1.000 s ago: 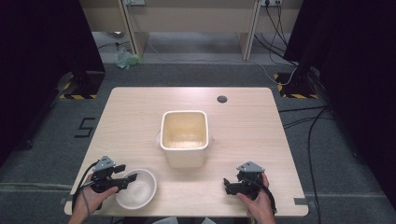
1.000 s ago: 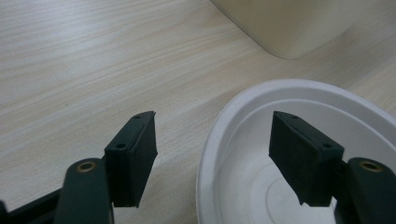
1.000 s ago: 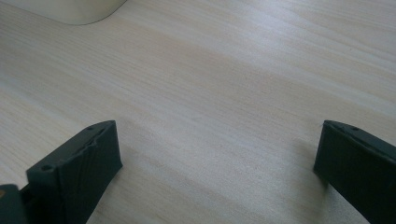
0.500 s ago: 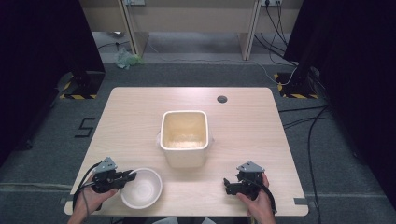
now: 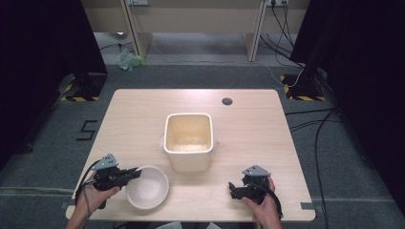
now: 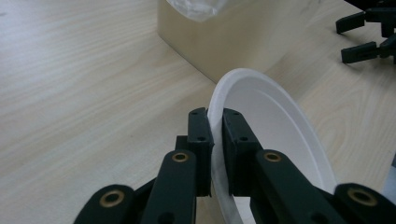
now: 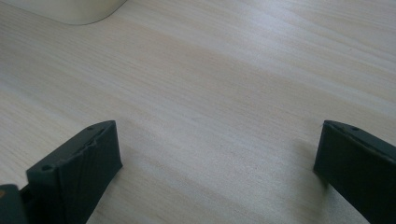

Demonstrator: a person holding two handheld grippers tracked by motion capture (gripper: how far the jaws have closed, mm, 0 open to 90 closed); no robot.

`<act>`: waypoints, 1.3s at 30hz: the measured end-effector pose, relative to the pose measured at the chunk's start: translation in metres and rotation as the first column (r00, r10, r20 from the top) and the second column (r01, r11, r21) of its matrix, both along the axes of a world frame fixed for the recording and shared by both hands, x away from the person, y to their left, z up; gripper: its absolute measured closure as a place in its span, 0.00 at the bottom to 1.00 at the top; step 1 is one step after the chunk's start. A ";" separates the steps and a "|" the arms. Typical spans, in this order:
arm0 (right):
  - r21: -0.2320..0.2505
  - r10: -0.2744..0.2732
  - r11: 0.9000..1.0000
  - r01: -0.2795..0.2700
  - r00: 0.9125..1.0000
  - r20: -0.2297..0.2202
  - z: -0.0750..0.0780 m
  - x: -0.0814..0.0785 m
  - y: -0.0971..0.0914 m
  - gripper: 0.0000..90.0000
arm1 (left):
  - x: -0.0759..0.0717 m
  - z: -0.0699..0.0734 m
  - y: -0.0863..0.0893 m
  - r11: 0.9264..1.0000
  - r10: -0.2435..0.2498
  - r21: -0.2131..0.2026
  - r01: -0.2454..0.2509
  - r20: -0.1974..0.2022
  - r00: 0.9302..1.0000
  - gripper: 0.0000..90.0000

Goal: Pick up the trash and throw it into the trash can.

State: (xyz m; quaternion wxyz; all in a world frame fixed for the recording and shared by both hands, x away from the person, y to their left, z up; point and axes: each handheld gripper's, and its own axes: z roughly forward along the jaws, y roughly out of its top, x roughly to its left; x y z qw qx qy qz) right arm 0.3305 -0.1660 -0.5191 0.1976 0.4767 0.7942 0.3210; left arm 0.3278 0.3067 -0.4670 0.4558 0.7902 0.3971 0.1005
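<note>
Bowl at desk's near-left edge, rim pinched by left gripper, likely to carry it. Right gripper idle near front, jaws wide apart, empty. Bin mid-desk.

High view overhead, gripper views close, sharing table

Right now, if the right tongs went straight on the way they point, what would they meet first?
Probably the white bowl. The right tongs stand open and point left across bare table; the cream container lies off to the side of that line, though depth is unclear.
</note>
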 end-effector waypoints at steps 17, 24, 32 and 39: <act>0.000 0.000 1.000 0.000 1.000 0.000 0.000 0.000 0.000 0.01 | 0.009 0.038 0.009 1.000 -0.008 0.009 0.008 0.043 0.999 0.92; 0.000 0.000 1.000 0.000 1.000 0.000 0.000 0.000 0.000 0.01 | 0.014 0.051 0.015 1.000 0.005 0.004 -0.006 0.057 0.998 0.92; 0.001 0.000 1.000 0.000 1.000 0.001 0.000 0.000 0.000 0.01 | 0.021 0.066 0.021 1.000 0.008 0.006 -0.008 0.066 0.998 0.92; 0.000 0.000 1.000 0.000 1.000 0.000 0.000 0.000 0.000 0.01 | 0.025 0.078 0.023 1.000 0.014 0.006 -0.014 0.084 0.996 0.92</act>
